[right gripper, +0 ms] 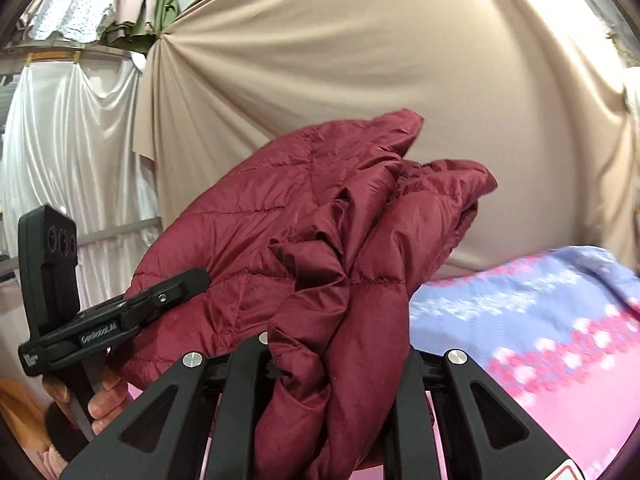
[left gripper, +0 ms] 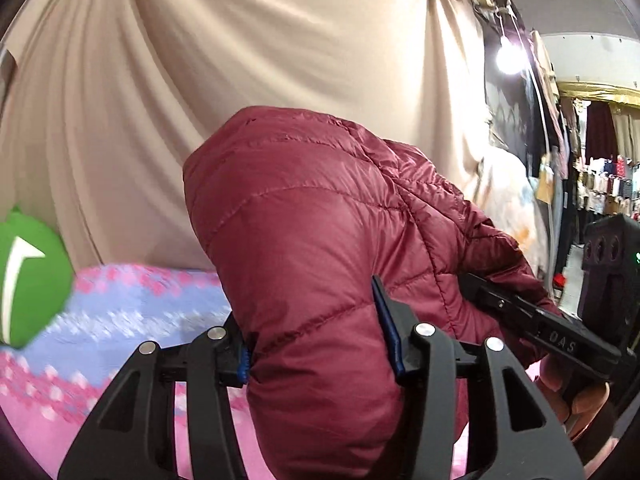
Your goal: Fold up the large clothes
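A dark red quilted puffer jacket (left gripper: 304, 240) is bunched and held up above a pink and blue patterned blanket (left gripper: 132, 304). My left gripper (left gripper: 316, 344) is shut on a thick fold of the jacket, blue pads pressing both sides. My right gripper (right gripper: 340, 360) is shut on another bunched fold of the same jacket (right gripper: 320, 232). The right gripper also shows at the right of the left wrist view (left gripper: 532, 316), touching the jacket. The left gripper shows at the left of the right wrist view (right gripper: 132, 308), against the jacket.
A beige draped curtain (left gripper: 260, 52) hangs close behind. The blanket (right gripper: 540, 320) covers the surface below. A green cushion (left gripper: 28, 280) lies at the left. Hanging clothes (left gripper: 600, 168) and a bright lamp (left gripper: 508, 56) are at the right. White drapes (right gripper: 72, 140) hang at the left.
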